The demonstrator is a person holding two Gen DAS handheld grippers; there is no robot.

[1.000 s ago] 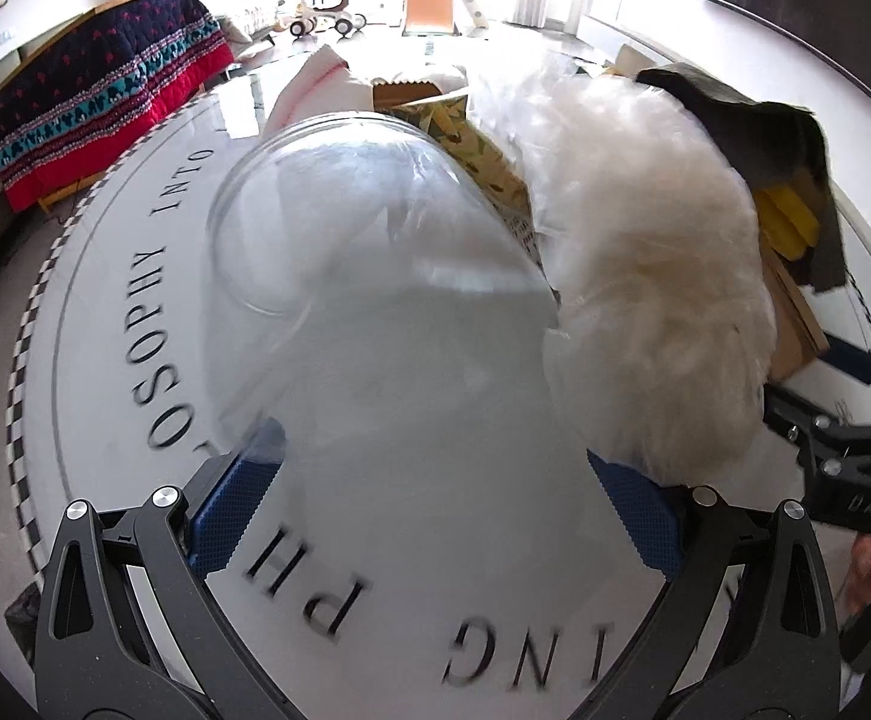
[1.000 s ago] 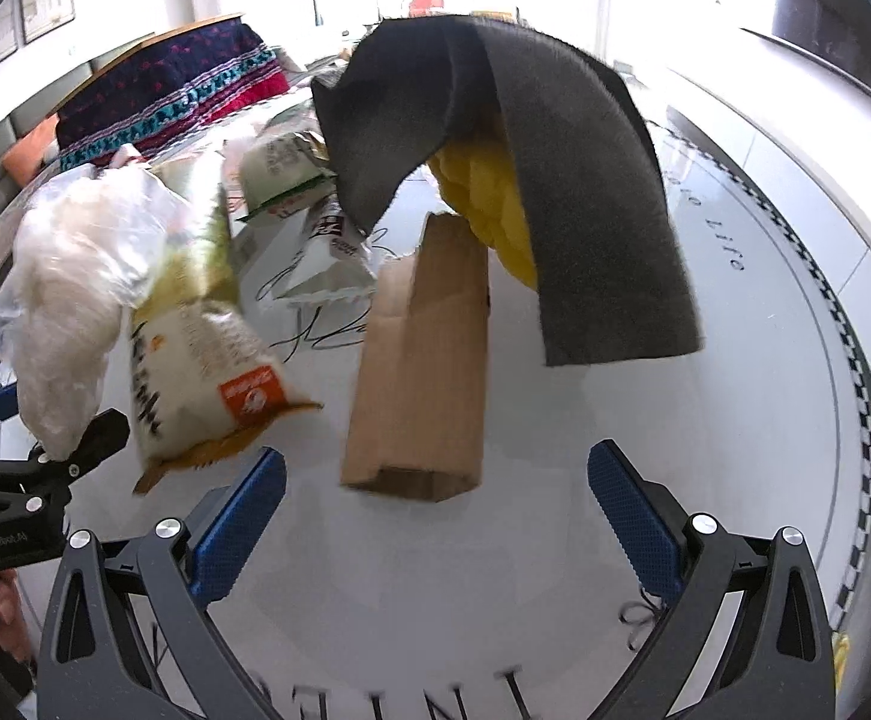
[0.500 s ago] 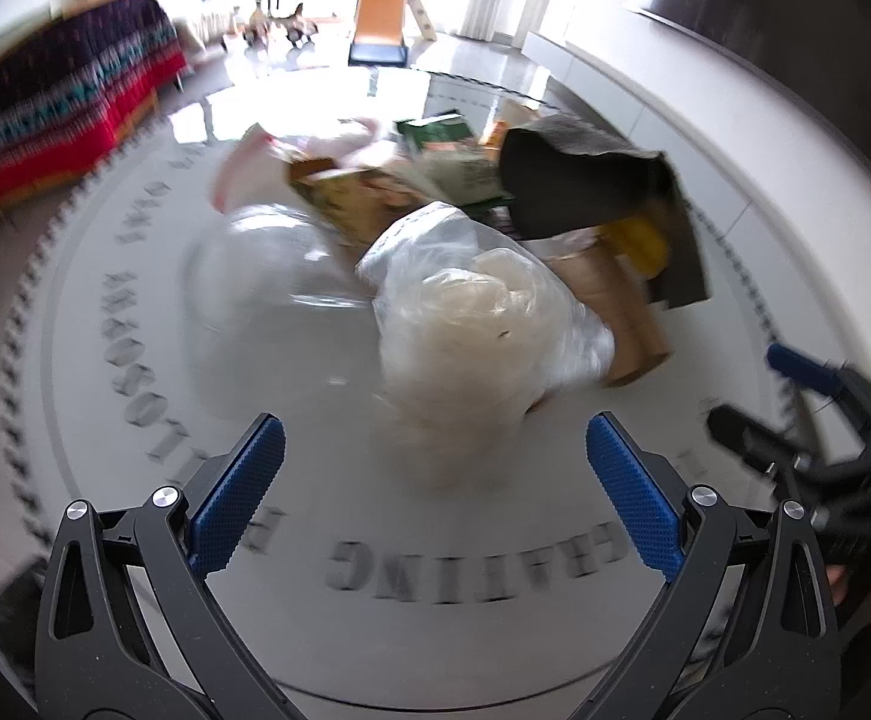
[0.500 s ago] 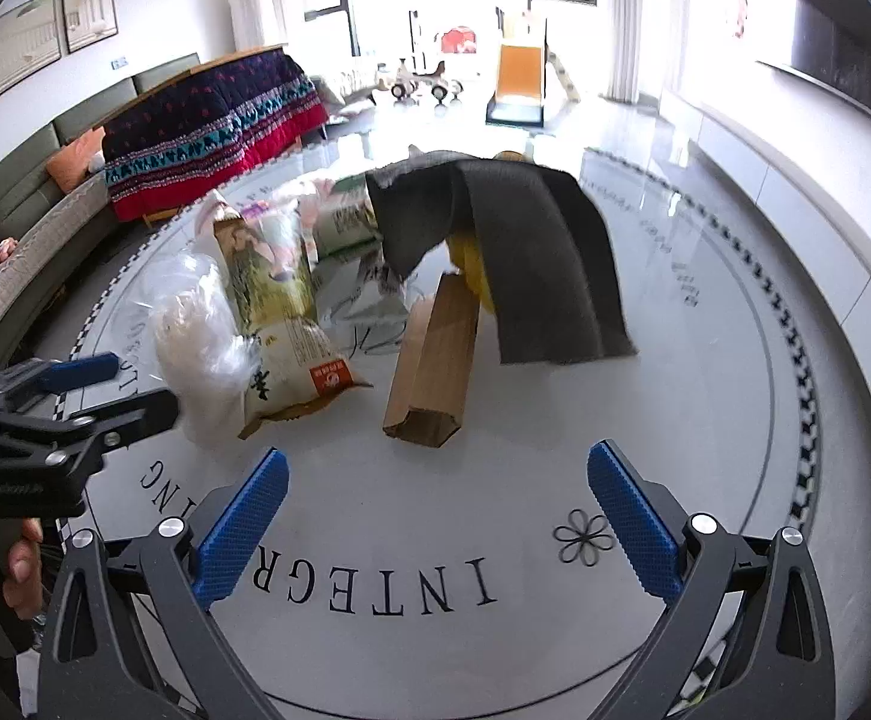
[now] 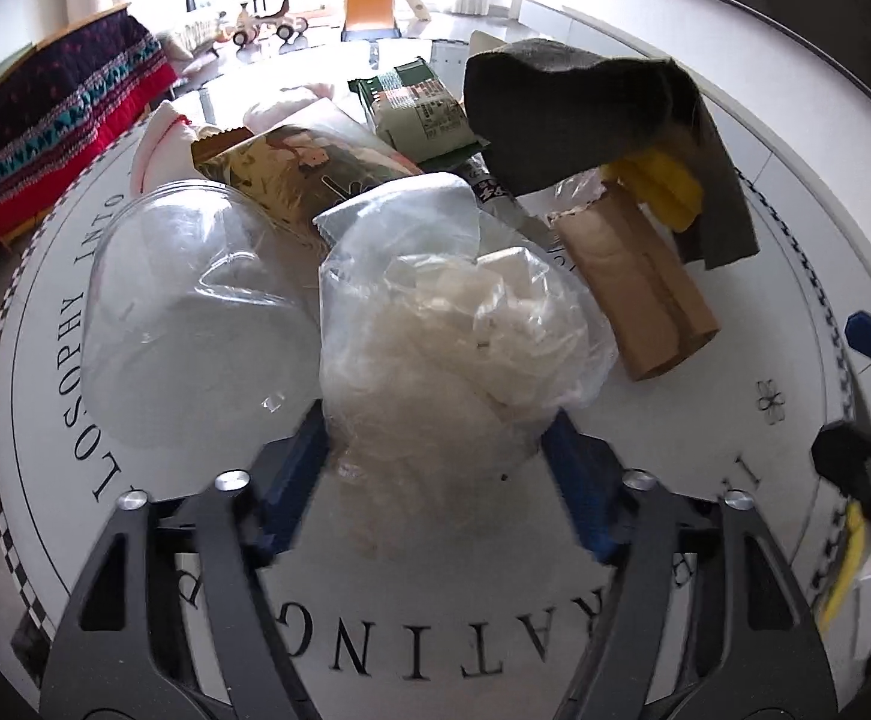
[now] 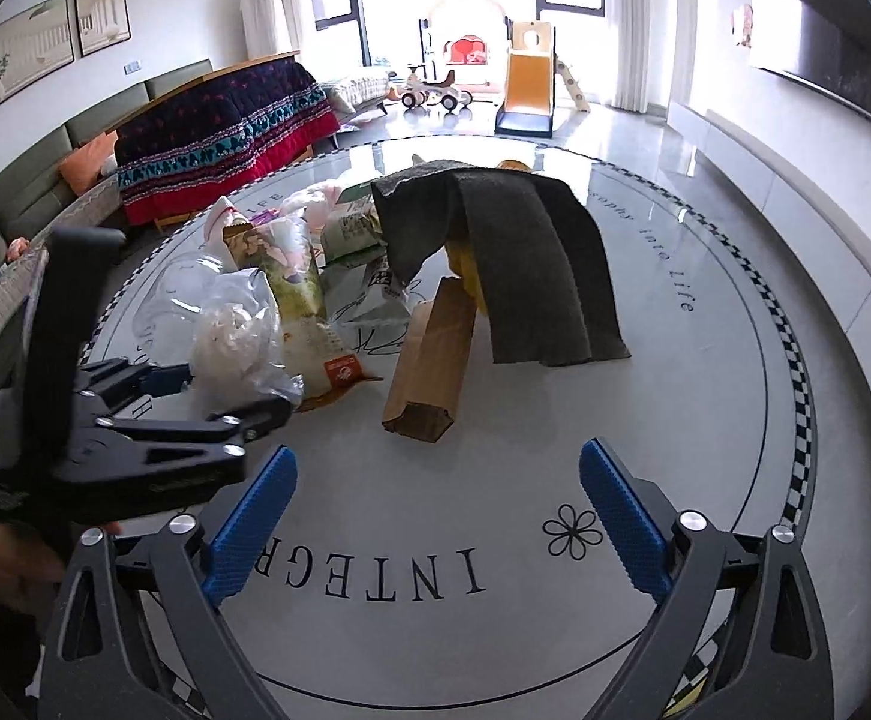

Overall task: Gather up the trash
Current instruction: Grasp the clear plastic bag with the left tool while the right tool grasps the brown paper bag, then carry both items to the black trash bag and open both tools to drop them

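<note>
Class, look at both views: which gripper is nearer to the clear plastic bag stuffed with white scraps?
Left. The left gripper has the clear plastic bag between its fingers. The right gripper hangs open over bare floor, apart from the bag and off to its right.

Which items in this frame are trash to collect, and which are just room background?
Trash for the job:
- clear plastic bag, between the left gripper fingers
- clear plastic container
- brown paper bag
- snack packets
- dark grey cloth
- yellow item under the cloth

Background:
- patterned blanket
- toy car
- small slide
- framed pictures
</note>
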